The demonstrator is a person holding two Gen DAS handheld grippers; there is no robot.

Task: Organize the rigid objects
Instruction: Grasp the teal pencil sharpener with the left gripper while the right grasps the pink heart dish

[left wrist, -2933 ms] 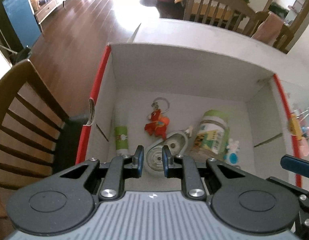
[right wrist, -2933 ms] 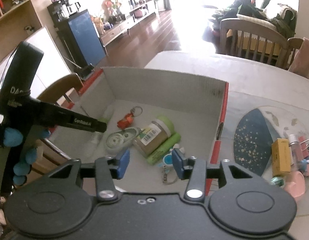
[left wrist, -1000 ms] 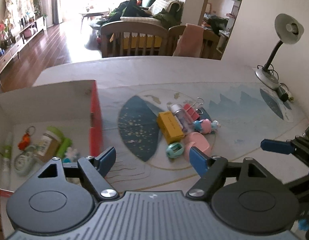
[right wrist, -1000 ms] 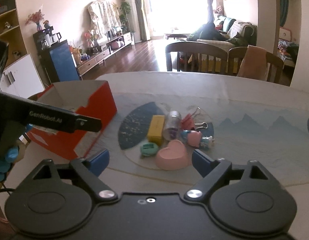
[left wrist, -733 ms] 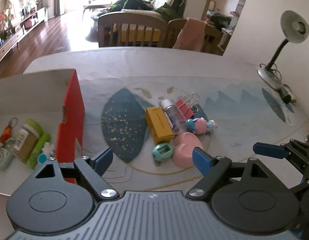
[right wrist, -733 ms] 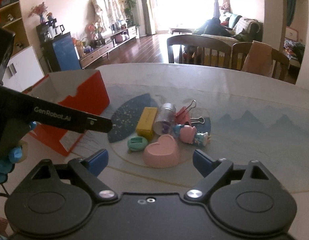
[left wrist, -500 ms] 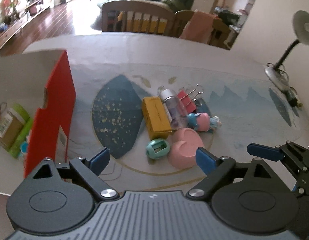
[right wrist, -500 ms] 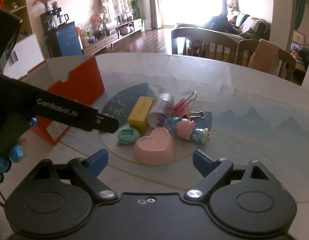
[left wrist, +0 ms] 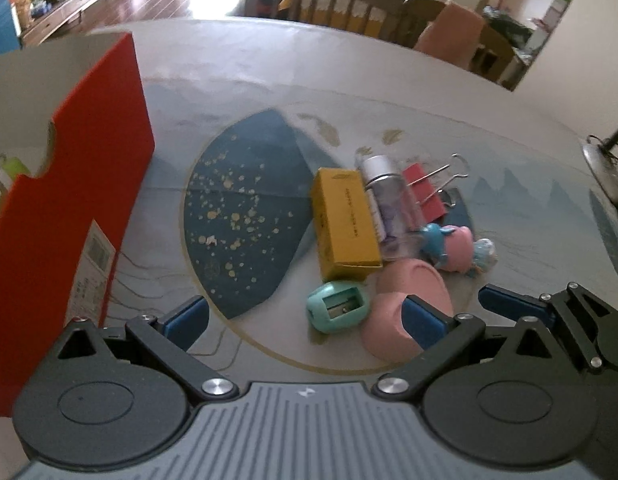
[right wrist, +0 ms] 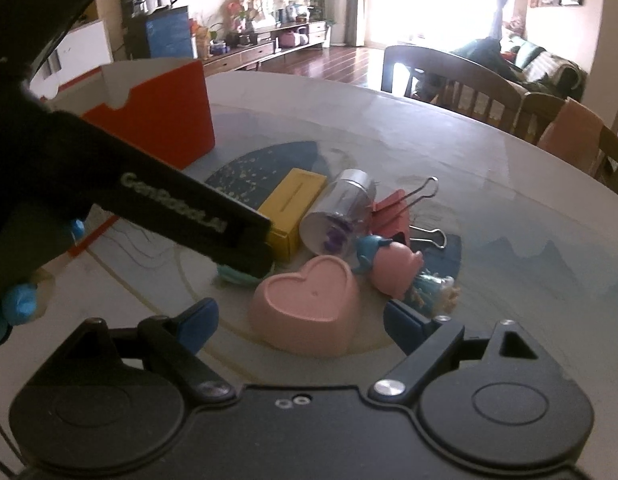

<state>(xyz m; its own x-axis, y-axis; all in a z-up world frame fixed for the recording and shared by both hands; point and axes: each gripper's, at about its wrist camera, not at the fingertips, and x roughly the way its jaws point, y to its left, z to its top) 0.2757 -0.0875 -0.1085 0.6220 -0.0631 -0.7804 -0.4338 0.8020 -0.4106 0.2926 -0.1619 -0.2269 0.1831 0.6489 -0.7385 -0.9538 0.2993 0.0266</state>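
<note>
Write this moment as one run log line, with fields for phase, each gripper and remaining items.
phase: approach pile | left gripper: open, empty, just widened | right gripper: open, empty, over pink heart dish | red box: left of pile

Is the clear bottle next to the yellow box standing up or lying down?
Lying down. The clear bottle rests on its side between the yellow box and the red binder clip, its silver cap pointing away.

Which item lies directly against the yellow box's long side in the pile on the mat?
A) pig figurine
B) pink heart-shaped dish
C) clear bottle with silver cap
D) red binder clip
C: the clear bottle with silver cap lies alongside the yellow box, long side to long side; the red binder clip sits on the bottle's far side, and the heart dish and figurine lie off the ends.
</note>
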